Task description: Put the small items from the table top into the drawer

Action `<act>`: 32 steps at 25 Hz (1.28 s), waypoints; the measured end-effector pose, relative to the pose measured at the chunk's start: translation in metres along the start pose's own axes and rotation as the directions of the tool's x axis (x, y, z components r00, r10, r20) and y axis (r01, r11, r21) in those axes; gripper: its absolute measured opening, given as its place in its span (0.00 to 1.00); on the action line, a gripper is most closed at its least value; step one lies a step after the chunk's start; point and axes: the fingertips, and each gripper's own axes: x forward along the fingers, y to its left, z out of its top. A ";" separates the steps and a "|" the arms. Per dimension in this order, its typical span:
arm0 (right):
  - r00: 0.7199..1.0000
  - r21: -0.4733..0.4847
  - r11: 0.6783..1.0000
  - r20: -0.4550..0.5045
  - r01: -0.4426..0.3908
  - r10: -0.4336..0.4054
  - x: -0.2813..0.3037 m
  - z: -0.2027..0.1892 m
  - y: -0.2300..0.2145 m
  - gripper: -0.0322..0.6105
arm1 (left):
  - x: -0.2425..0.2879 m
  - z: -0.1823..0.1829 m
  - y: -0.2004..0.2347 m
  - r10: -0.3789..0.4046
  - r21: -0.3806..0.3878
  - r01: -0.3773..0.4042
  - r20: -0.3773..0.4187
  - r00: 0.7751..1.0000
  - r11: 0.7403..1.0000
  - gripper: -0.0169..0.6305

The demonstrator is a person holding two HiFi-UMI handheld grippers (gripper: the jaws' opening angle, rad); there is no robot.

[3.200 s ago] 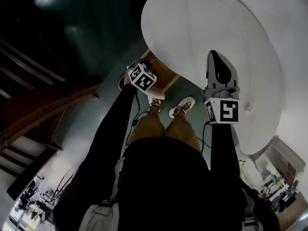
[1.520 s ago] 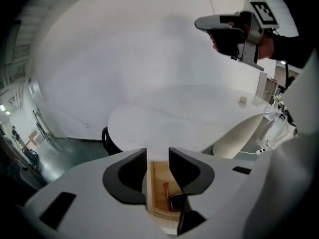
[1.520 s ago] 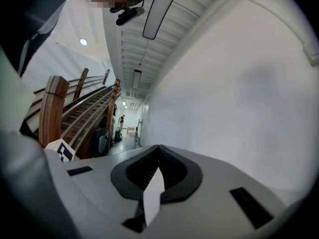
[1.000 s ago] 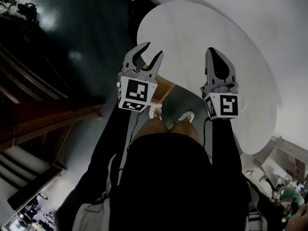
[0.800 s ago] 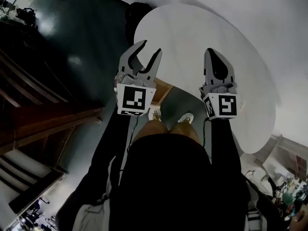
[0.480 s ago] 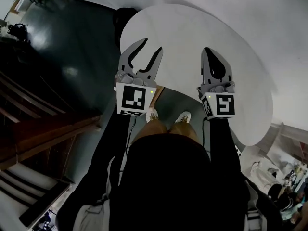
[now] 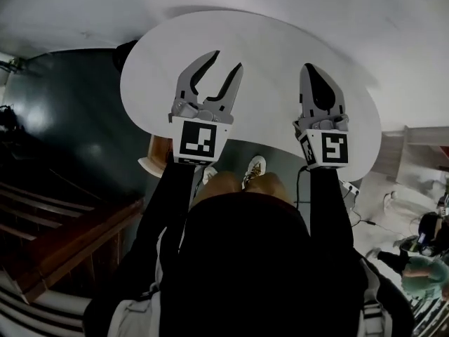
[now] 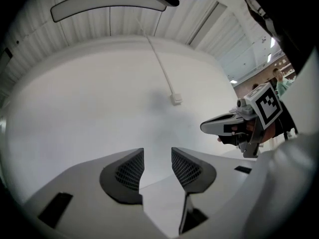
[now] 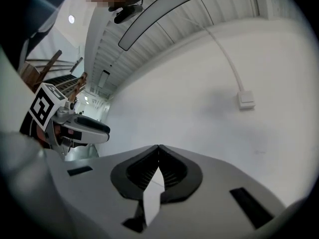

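My left gripper [image 7: 224, 60] hangs over the near part of the white table top [image 7: 266, 41], its jaws apart and nothing between them. My right gripper [image 7: 313, 69] is level with it on the right, jaws pressed together and empty. A wooden drawer corner [image 7: 156, 161] shows under the table's left edge, below the left gripper. No small item shows in any view. In the left gripper view the left gripper [image 8: 157, 156] points at a white wall, with the right gripper [image 8: 234, 127] off to its right. In the right gripper view the right gripper [image 9: 158, 149] is closed, and the left gripper [image 9: 75, 126] stands at its left.
The person's legs and shoes [image 7: 254, 167] stand by the table's near edge. Dark floor [image 7: 63, 118] lies to the left, with wooden stairs [image 7: 63, 237] at the lower left. A wall plate on a thin conduit [image 8: 175, 99] sits ahead on the wall.
The left gripper came up from beside the drawer to the right gripper's height, jaws open. The head view has swung, so the table now lies across the top. The right gripper stays shut.
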 end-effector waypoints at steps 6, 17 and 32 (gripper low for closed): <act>0.989 -0.015 0.989 -0.029 0.144 -0.144 -0.056 -0.016 -0.076 0.09 | 0.049 0.013 -0.077 -0.138 -0.014 0.138 0.037 0.990 0.990 0.31; 0.967 0.000 0.970 -0.081 0.243 -0.242 -0.100 -0.040 -0.129 0.09 | 0.093 -0.016 -0.178 -0.350 -0.034 0.348 -0.054 0.935 0.937 0.32; 0.922 -0.013 0.933 -0.150 0.359 -0.356 -0.150 -0.067 -0.167 0.09 | 0.096 -0.206 -0.331 -0.652 -0.268 0.614 -0.503 0.568 0.742 0.46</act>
